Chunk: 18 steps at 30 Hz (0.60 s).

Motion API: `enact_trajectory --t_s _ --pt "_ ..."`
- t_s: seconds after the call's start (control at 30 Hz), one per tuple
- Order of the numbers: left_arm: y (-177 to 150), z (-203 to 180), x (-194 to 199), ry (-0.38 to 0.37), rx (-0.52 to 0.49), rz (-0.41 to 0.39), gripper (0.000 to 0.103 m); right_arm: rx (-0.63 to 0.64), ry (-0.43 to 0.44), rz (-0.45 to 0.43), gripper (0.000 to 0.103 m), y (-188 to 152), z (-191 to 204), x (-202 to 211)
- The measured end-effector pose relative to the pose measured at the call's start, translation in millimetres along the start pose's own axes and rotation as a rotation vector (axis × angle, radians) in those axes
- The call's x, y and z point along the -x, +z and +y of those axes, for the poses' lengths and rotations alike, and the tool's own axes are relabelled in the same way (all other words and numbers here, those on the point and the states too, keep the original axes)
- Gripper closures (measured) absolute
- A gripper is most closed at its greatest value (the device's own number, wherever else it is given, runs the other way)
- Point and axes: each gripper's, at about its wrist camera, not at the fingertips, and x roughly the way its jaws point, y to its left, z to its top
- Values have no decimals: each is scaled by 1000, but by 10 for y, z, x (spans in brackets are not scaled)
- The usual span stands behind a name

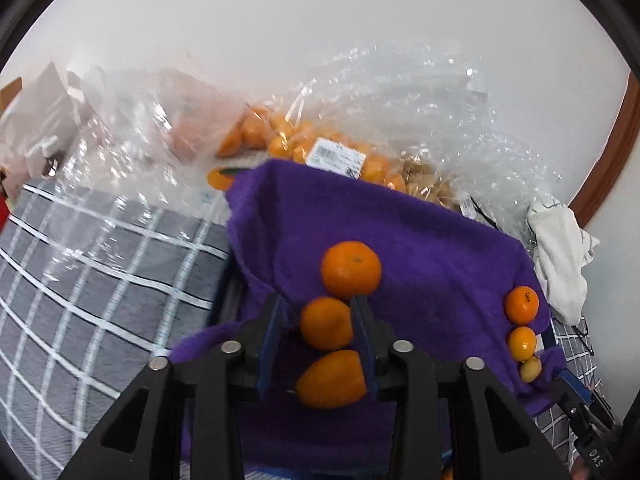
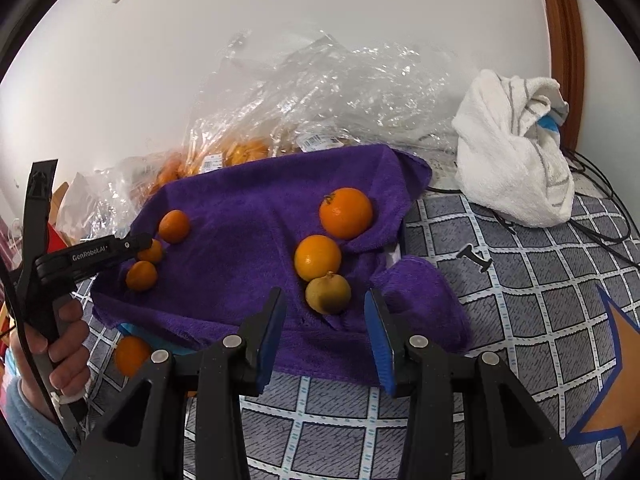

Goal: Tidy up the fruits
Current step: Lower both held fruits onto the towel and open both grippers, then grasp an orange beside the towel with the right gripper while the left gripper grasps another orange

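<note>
Left gripper, spread around two small oranges mid-cloth, could knock one rolling off; right gripper gapes empty.

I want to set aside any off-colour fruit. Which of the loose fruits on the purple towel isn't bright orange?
The dull yellow-green fruit, nearest the right gripper, just below two bright oranges; every other loose fruit is vivid orange.

Orange fruits, purple towel, grey-checked sheet

White lettering reading "GenRobot.AI" is showing on the left gripper; "DAS" is showing on the right gripper's black body. Bag labels are staying unreadable.
</note>
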Motion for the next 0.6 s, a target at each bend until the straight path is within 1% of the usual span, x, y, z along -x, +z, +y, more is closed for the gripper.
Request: enact_trajectory --t_s 0.1,0.2,0.27,0.37,0.4,0.5,0.6 --pt "-31 76 213 -42 5 -29 53 25 -10 6 62 -12 75 18" --pt "-193 110 397 -60 -50 -40 53 85 -21 -19 62 -50 206 67" --pt "-334 160 547 -66 -78 -78 53 134 -36 -31 62 -73 293 79" --pt "-488 231 718 -117 -82 -125 52 205 -47 -69 62 -88 433 110" --pt "-538 259 767 -136 -81 -138 51 219 -46 -73 62 -100 469 126" --pt "-628 328 842 -130 -84 -161 49 255 -21 -33 62 -155 611 169" --pt "-609 377 788 -122 -63 -139 49 275 35 7 62 -248 771 230"
